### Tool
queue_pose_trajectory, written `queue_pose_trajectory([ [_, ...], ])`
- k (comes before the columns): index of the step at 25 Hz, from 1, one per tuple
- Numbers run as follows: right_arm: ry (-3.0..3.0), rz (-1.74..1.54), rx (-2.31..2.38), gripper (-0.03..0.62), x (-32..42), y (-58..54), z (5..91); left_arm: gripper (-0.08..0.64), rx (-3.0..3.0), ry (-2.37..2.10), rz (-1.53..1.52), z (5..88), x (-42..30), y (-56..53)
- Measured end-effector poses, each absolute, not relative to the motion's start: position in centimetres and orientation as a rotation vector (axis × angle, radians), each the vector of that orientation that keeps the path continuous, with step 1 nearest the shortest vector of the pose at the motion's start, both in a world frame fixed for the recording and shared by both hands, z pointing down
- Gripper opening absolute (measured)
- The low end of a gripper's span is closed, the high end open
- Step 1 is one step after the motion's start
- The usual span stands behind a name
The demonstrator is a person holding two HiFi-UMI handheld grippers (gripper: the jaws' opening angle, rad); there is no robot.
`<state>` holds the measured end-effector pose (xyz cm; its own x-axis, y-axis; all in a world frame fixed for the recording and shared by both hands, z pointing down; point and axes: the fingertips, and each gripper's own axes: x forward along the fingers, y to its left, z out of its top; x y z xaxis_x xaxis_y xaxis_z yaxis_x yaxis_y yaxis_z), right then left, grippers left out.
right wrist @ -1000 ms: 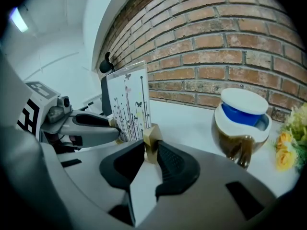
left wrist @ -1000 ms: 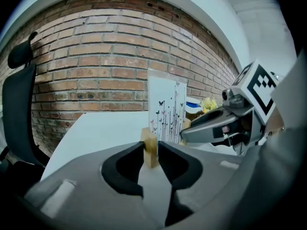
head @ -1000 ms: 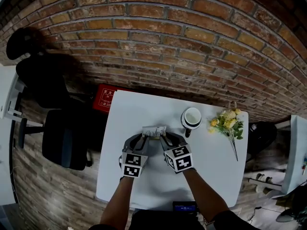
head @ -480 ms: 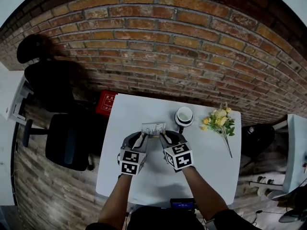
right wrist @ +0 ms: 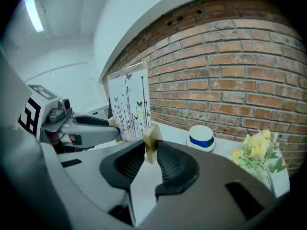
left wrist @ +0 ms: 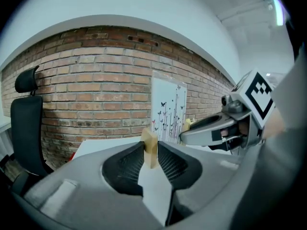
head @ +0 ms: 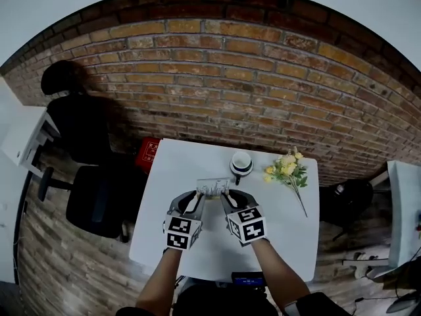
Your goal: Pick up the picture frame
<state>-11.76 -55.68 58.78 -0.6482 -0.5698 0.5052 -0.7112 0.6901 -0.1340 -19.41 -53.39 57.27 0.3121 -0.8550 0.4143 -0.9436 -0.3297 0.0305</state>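
Judged the pickup as good as done: found the picture frame (head: 212, 187) gripped from both sides and, by the look of both gripper views, carried clear of the white worktop (head: 172, 176), over its middle stretch and somewhat toward the far edge. Saw the left gripper (left wrist: 150, 152) with jaws clenched on a pale wooden lower corner of the frame, and the right gripper (right wrist: 150, 150) with jaws clenched likewise on the opposite lower corner. Noted the frame upright, with its white sheet of thin stems and butterflies turned toward the person. Left of the task, at most: keeping the frame steady in the air; could not tell any further goal from the task. Found nothing else touched: a white cup (head: 241, 164) with a blue band near the far edge and a bunch of yellow flowers (head: 284, 170) toward the far right corner, both well apart from the frame. As to pose: saw both forearms reaching forward from the near edge, side by side, with the grippers angled inward toward each other, tipped somewhat downward, marker cubes up toward the head camera, tips meeting the frame from left and right.
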Motion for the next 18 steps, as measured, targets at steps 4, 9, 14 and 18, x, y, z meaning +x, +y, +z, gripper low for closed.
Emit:
queue_pose_trajectory([
  [4, -2.479, 0.439, 1.001, 0.087, -9.7, -53.3, 58.4, 0.095, 2.325, -1.631, 0.480, 56.8, -17.3, -50.9],
  [9, -2.477, 0.432, 1.012, 0.087, -7.2, -50.5, 58.1, 0.095, 2.327, -1.637, 0.467, 56.7, -14.9, -48.3],
  [14, -2.462, 0.453, 1.018, 0.087, -5.1, -48.3, 58.7, 0.095, 2.311, -1.650, 0.464, 57.2, -12.9, -46.1],
  [18, -2.458, 0.457, 1.008, 0.087, -4.3, -47.4, 59.0, 0.095, 2.295, -1.655, 0.477, 57.7, -12.1, -45.0],
])
